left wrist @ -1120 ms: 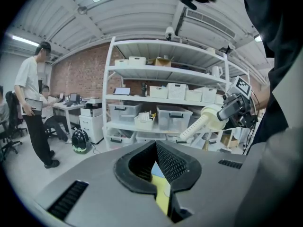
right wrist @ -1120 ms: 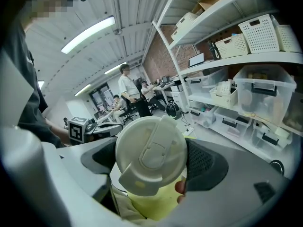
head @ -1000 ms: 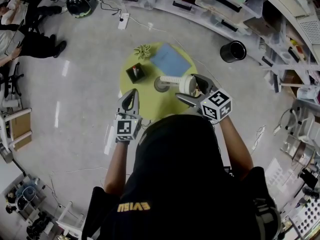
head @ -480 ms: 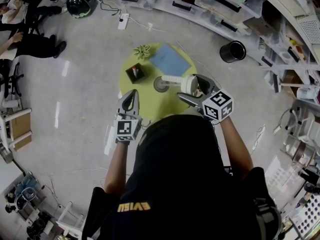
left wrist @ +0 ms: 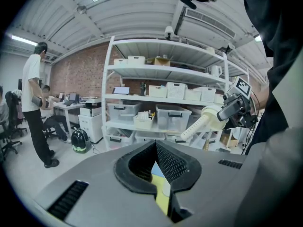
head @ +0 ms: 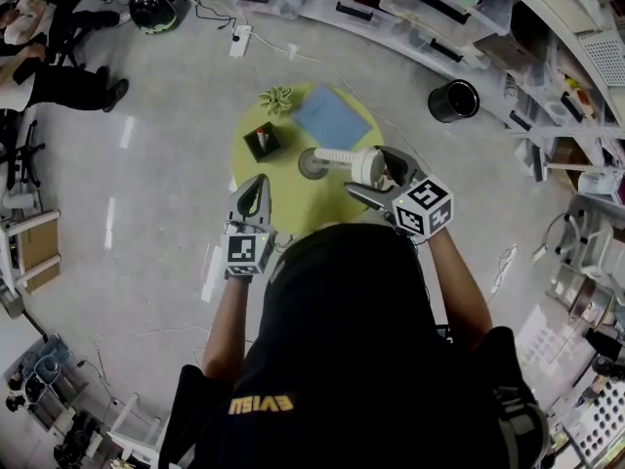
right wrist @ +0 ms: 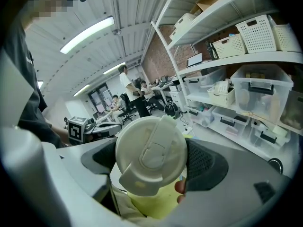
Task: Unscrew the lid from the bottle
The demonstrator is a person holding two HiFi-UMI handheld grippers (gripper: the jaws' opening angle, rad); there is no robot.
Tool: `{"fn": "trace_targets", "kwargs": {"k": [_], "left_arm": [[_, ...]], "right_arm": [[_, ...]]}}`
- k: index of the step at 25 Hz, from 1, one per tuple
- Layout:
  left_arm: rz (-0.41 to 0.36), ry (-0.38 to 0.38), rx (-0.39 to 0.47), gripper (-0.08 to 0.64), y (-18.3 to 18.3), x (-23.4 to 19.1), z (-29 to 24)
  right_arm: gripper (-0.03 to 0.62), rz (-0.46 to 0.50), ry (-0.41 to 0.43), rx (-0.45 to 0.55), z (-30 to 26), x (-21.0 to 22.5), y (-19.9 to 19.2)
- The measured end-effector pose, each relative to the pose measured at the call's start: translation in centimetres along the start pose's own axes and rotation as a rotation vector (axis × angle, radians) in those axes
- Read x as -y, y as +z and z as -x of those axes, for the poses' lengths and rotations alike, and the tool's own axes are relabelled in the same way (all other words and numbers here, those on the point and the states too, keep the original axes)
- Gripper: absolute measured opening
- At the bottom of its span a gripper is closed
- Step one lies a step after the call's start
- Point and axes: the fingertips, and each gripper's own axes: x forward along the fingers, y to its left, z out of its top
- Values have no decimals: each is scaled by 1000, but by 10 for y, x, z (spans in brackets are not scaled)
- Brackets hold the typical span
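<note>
A white bottle (head: 337, 154) with a ribbed body is held in the air above the round yellow-green table (head: 283, 213), lying nearly level. Its wide white flip-top lid (head: 366, 166) sits between the jaws of my right gripper (head: 379, 174), which is shut on it. In the right gripper view the lid (right wrist: 150, 156) faces the camera and fills the gap between both pads. My left gripper (head: 252, 193) hovers at the table's near left edge, shut and with nothing in it (left wrist: 158, 174). From the left gripper view the bottle (left wrist: 201, 123) points down to the left from the right gripper (left wrist: 234, 109).
On the table lie a blue sheet (head: 332, 117), a small black box (head: 264, 142), a green plant-like piece (head: 278, 100) and a grey round dish (head: 312, 167). A black bin (head: 455, 100) stands on the floor. Shelves with boxes (head: 410, 8) curve round the far side.
</note>
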Motion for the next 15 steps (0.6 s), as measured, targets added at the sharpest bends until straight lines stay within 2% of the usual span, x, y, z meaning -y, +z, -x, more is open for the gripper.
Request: {"fn": "trace_targets", "kwargs": {"k": [15], "left_arm": [[3,-5,-6,18,-2,3,1]], "right_arm": [[437,67,-11,-40,-1,-2,-5]]}}
